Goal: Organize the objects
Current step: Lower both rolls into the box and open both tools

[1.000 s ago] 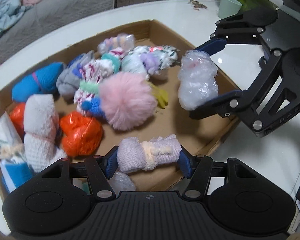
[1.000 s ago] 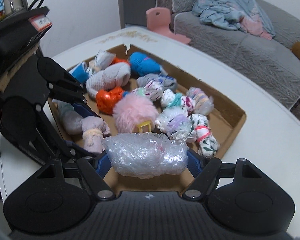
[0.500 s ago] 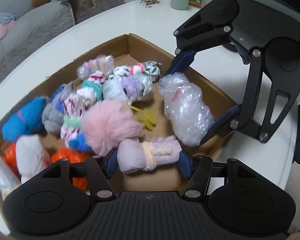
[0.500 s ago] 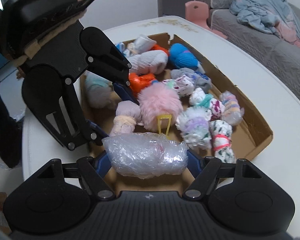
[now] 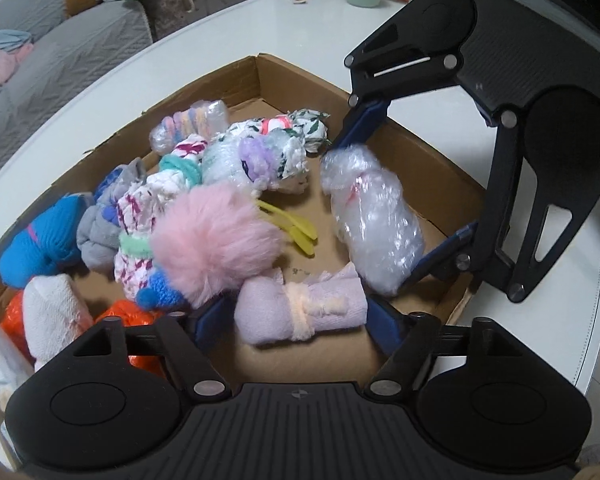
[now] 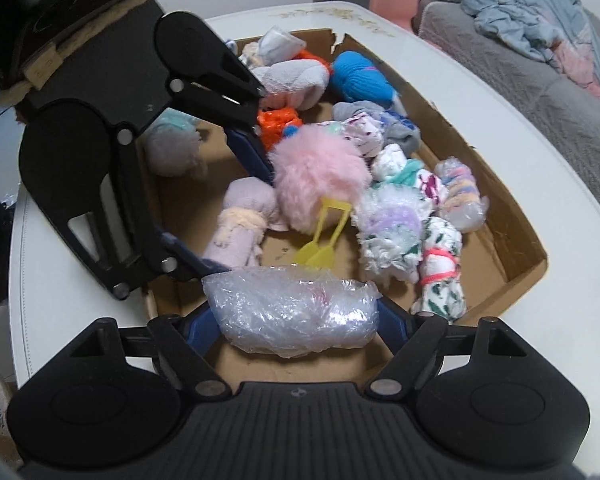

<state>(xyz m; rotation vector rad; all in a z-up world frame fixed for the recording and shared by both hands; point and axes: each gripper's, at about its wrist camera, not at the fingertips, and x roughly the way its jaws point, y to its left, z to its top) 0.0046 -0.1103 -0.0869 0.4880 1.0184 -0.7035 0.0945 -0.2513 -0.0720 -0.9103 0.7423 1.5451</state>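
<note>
My left tongs (image 5: 300, 316) are opening around the lilac rolled cloth bundle (image 5: 302, 310), which now sits loose between them. My right tongs (image 6: 296, 316) are opening too, crinkly clear plastic-wrapped bundle (image 6: 296, 312) between them, over the shallow cardboard box (image 6: 512, 216).

Soft, even indoor light filled both views, with no single source in sight. The white table (image 5: 220, 36) shone with mild glare near its far edge, and the plastic wrap (image 6: 296, 316) caught small highlights. Shadows inside the box (image 5: 428, 168) were faint and short. Fisheye bending curved the table edge and stretched the corners; the sofa (image 6: 540, 64) looked slightly soft
</note>
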